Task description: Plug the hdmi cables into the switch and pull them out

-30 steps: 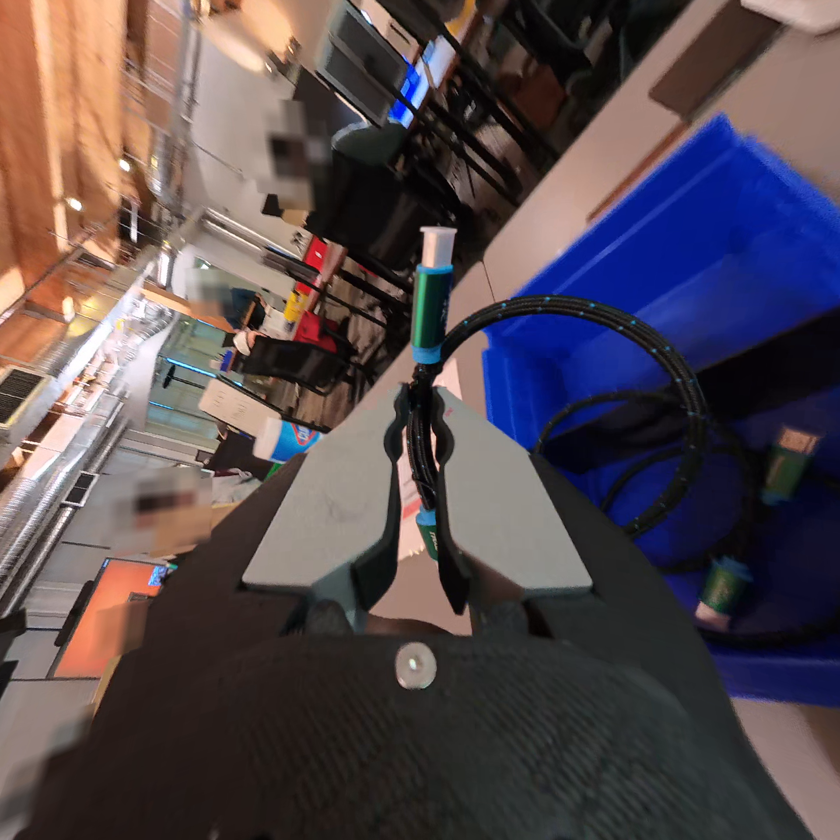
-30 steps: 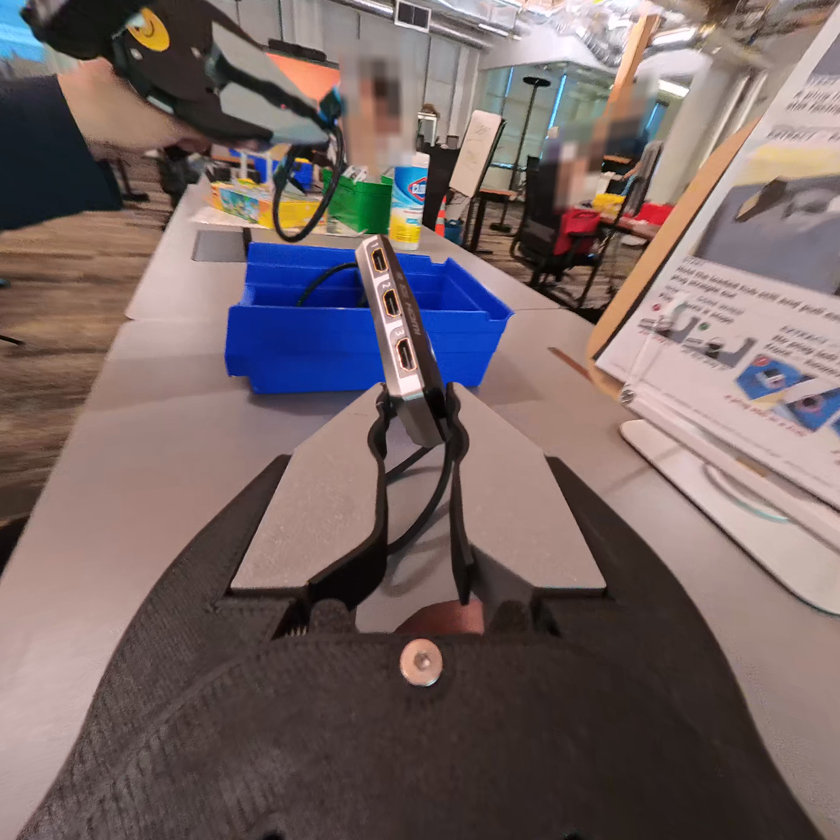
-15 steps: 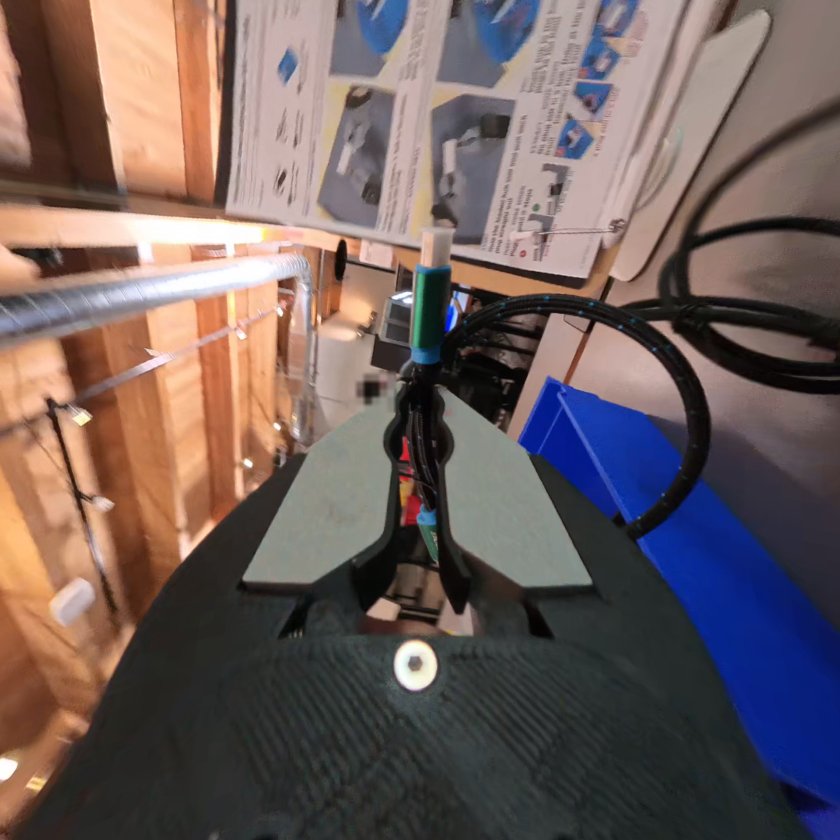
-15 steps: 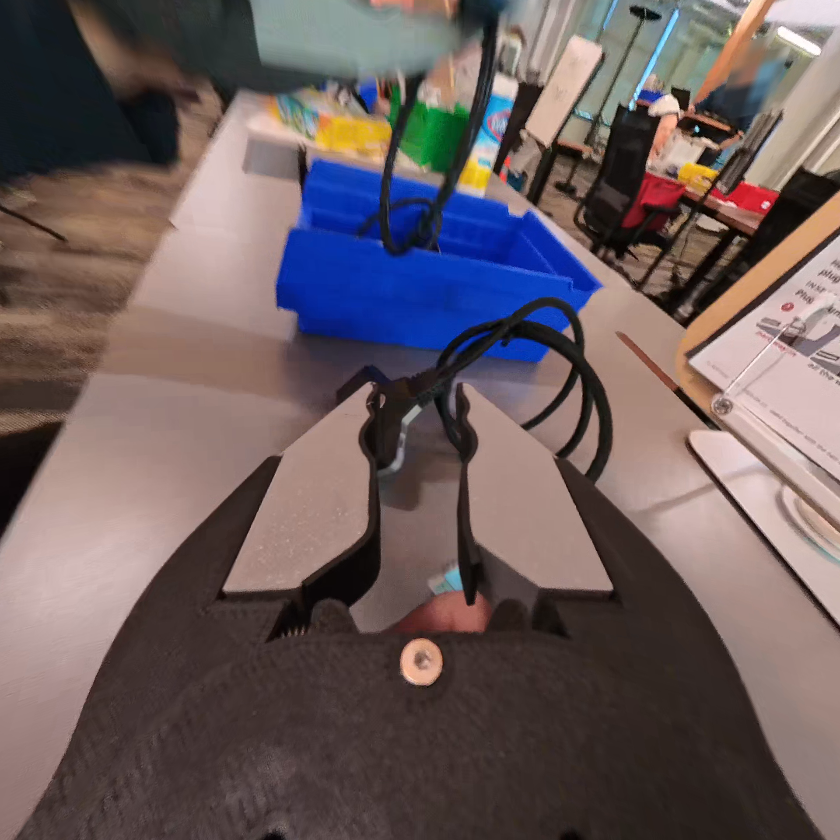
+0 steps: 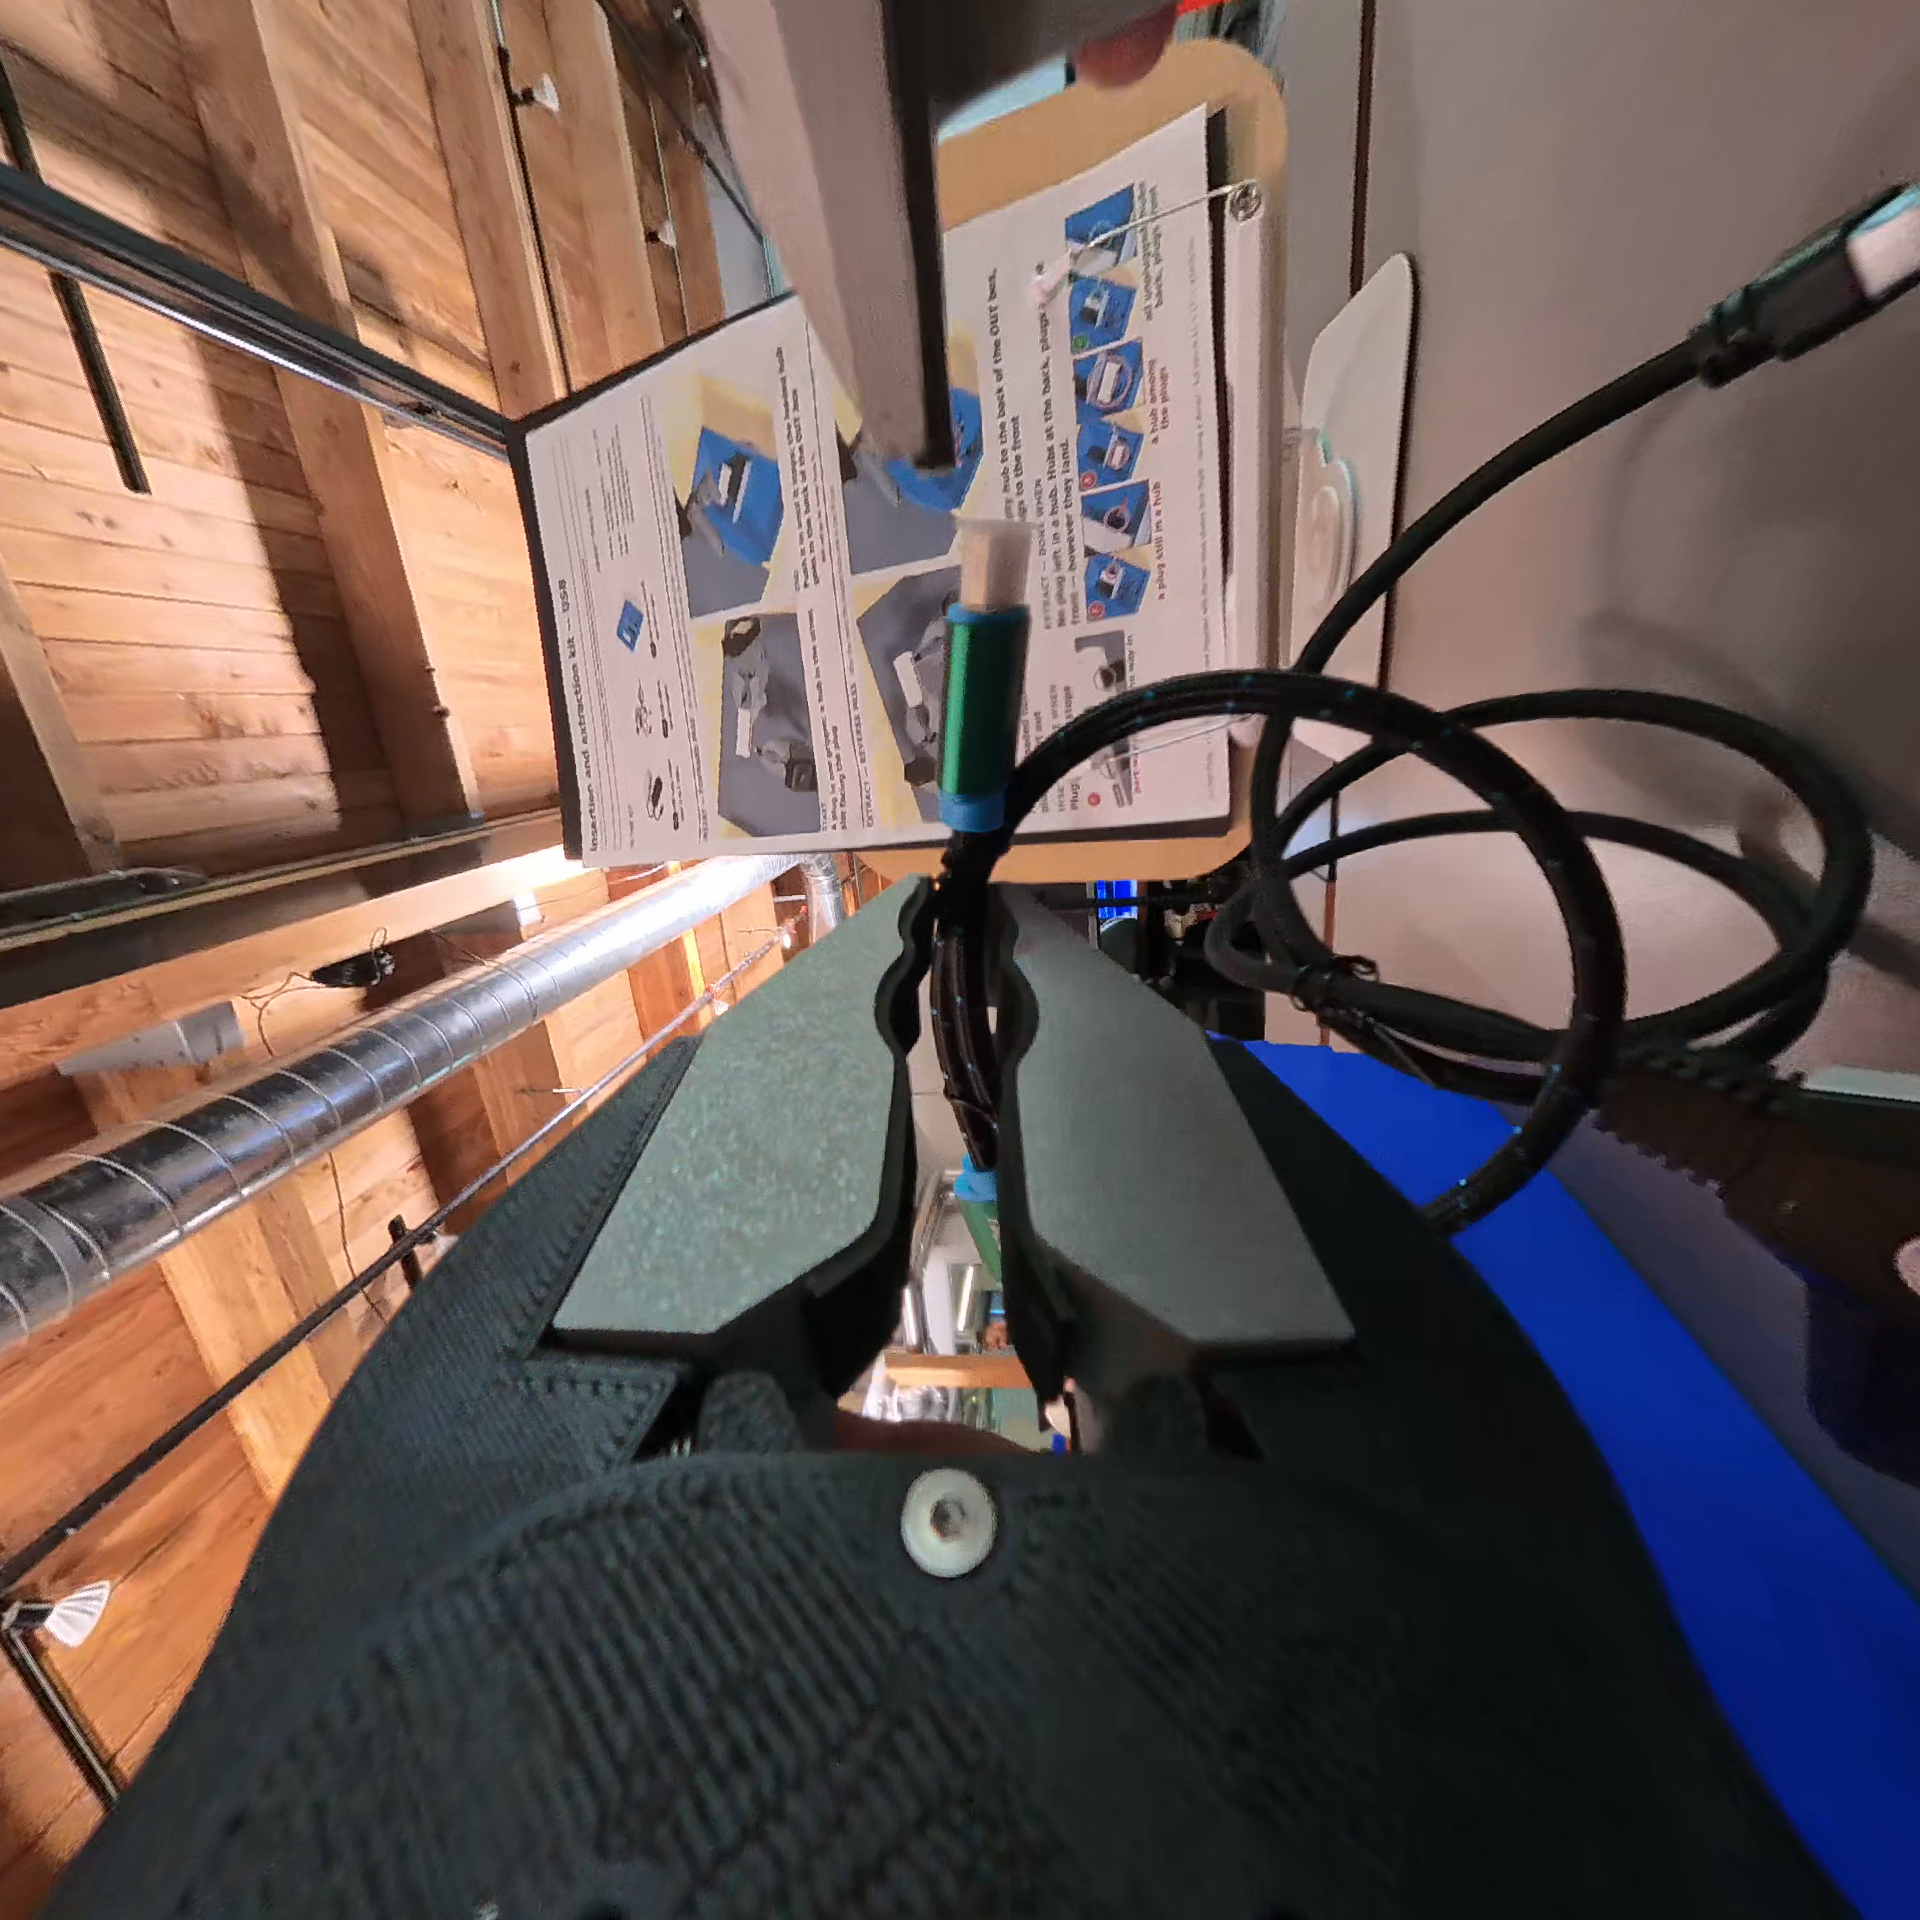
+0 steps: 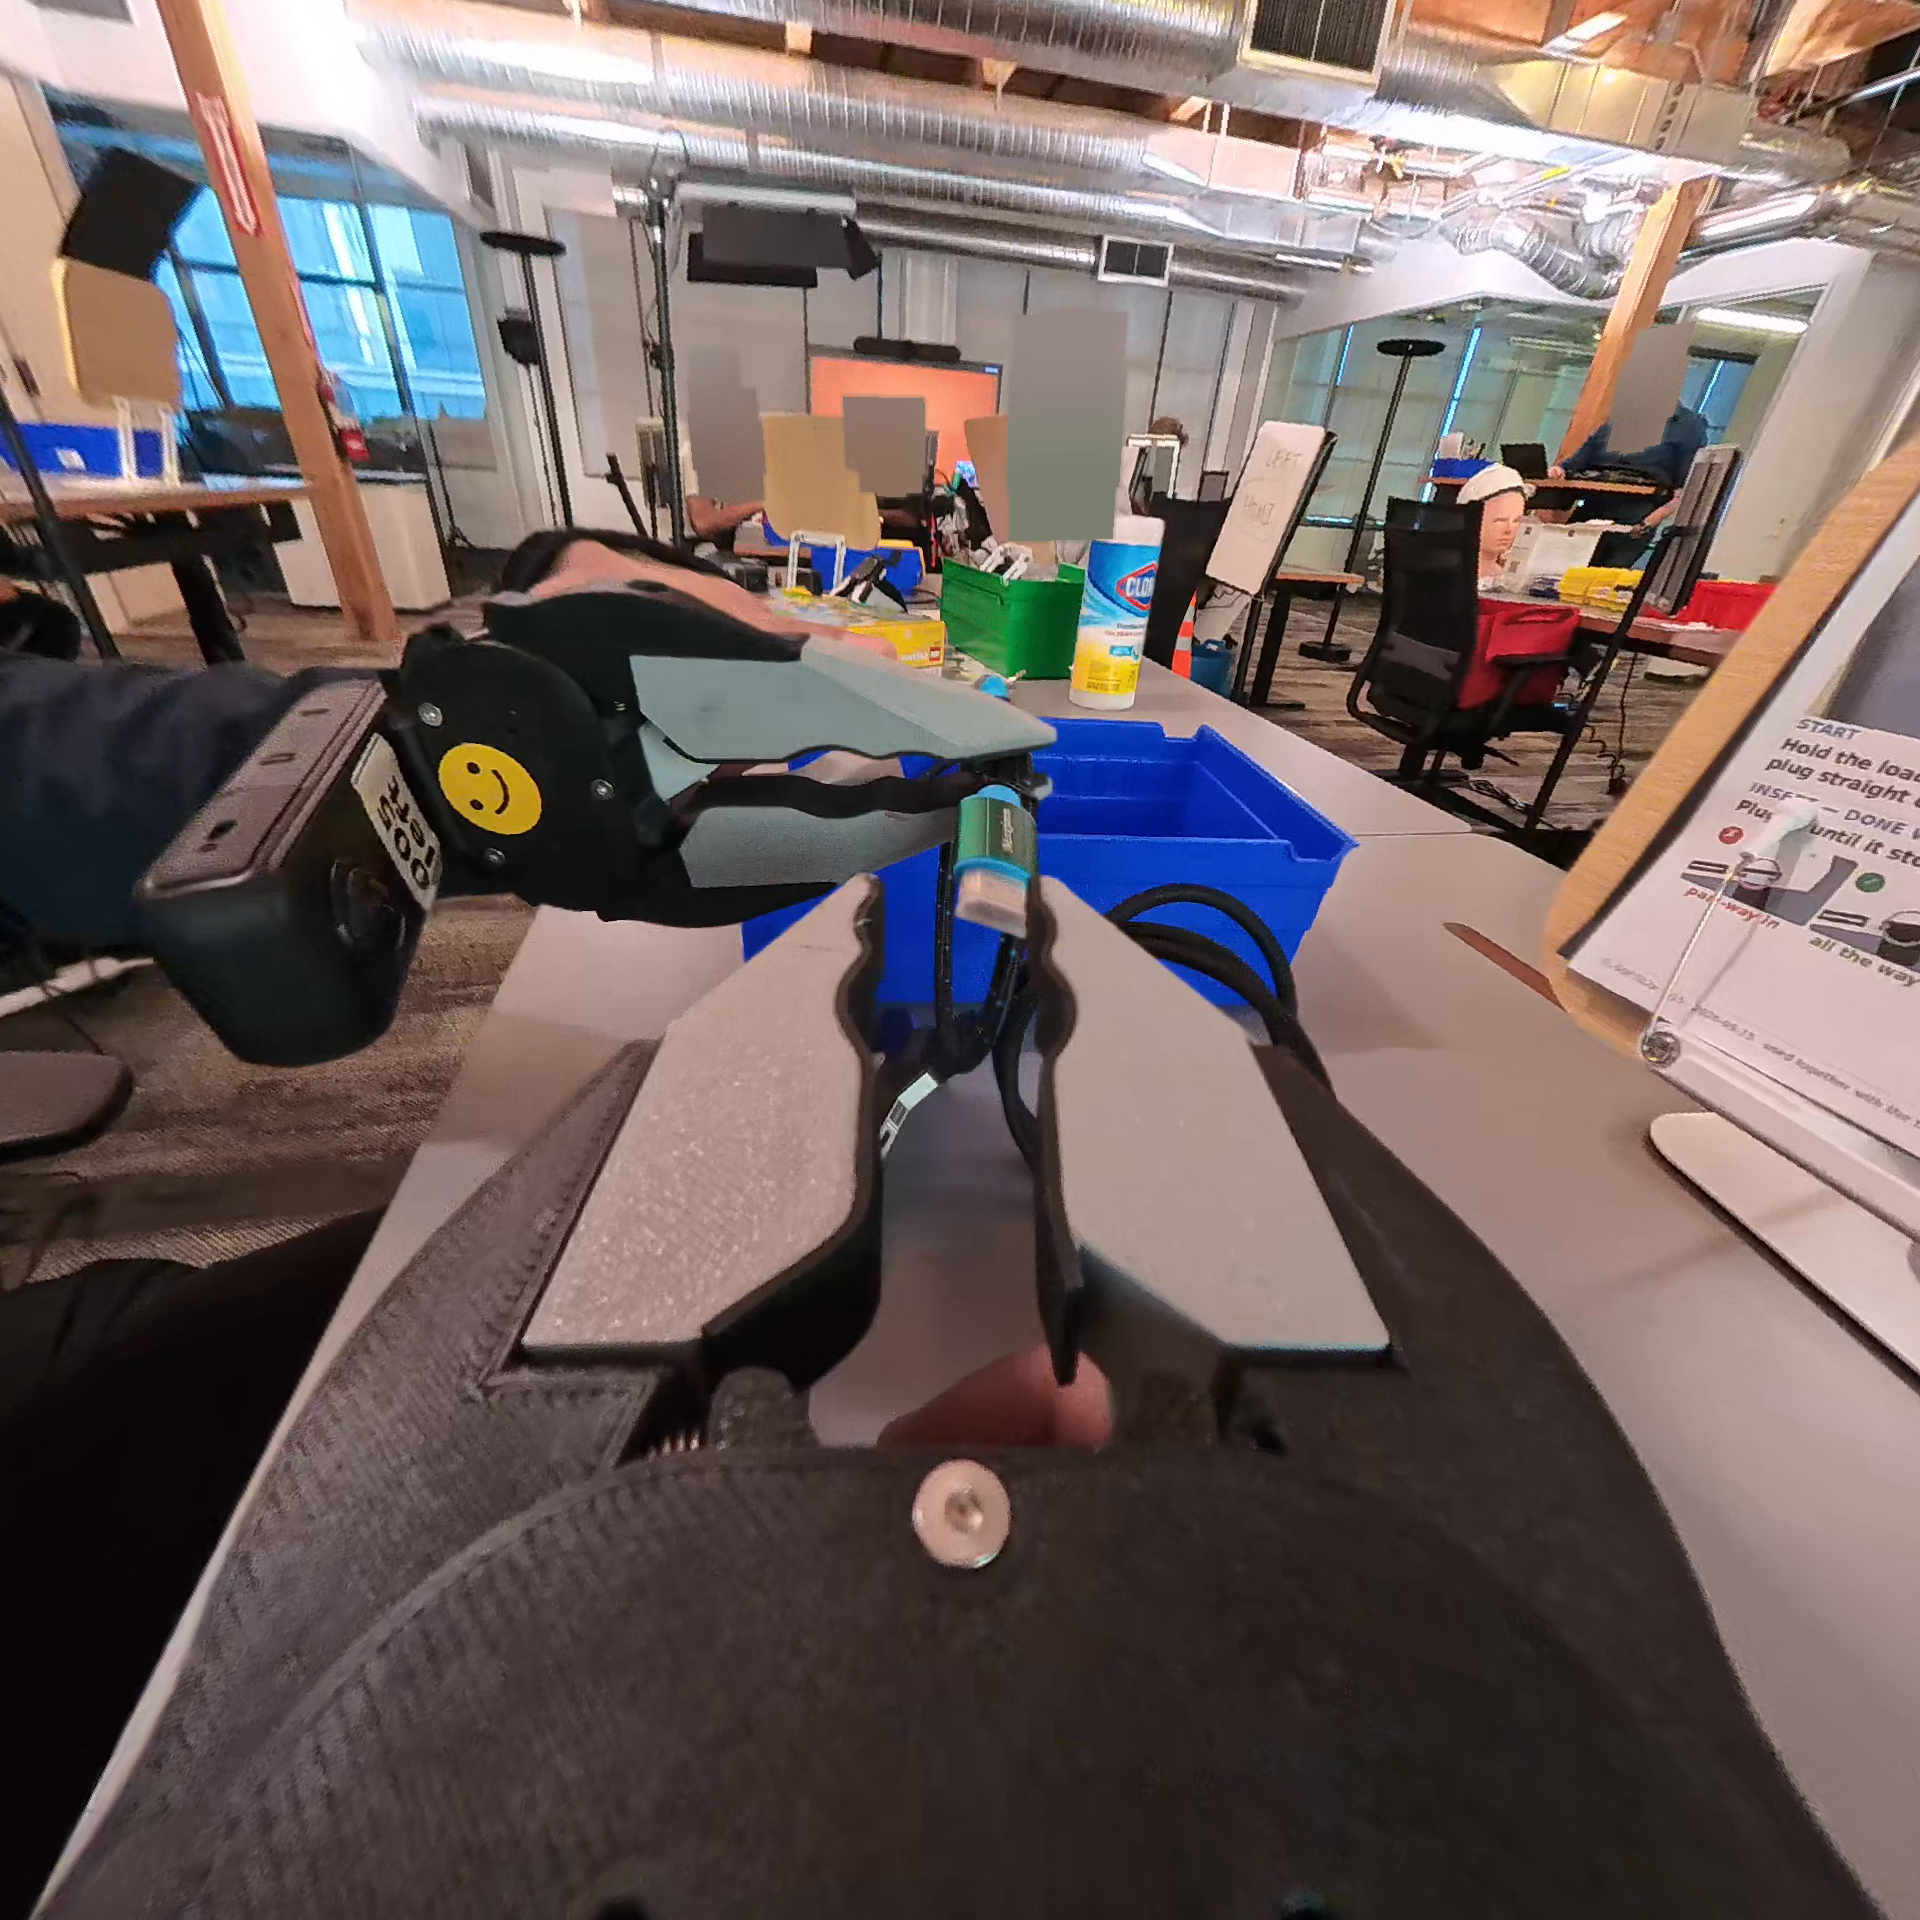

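Observation:
My left gripper (image 5: 961, 914) is shut on a black braided HDMI cable (image 5: 1351, 727) just behind its green plug (image 5: 982, 686), which has a clear cap on its tip. In the right wrist view the left gripper (image 6: 1029, 769) comes in from the left and holds the plug (image 6: 995, 842) tip-down over my right gripper (image 6: 951, 925). The right gripper is open. The dark switch (image 6: 899, 1107) lies low on the table between its fingers. One right finger (image 5: 842, 260) shows at the top of the left wrist view.
A blue bin (image 6: 1195, 831) stands on the grey table just beyond the grippers. A coil of black cable (image 6: 1216, 945) lies beside it. An instruction sheet on a stand (image 6: 1787, 883) is at the right. A wipes canister (image 6: 1117, 613) and a green box (image 6: 1008, 613) stand farther back. The gap from one gripper's tips to the other's is roughly 7 cm.
My left gripper has swung from above the blue bin to right over the right gripper, still holding the plug. The right gripper has lowered the switch to the table and let go of it.

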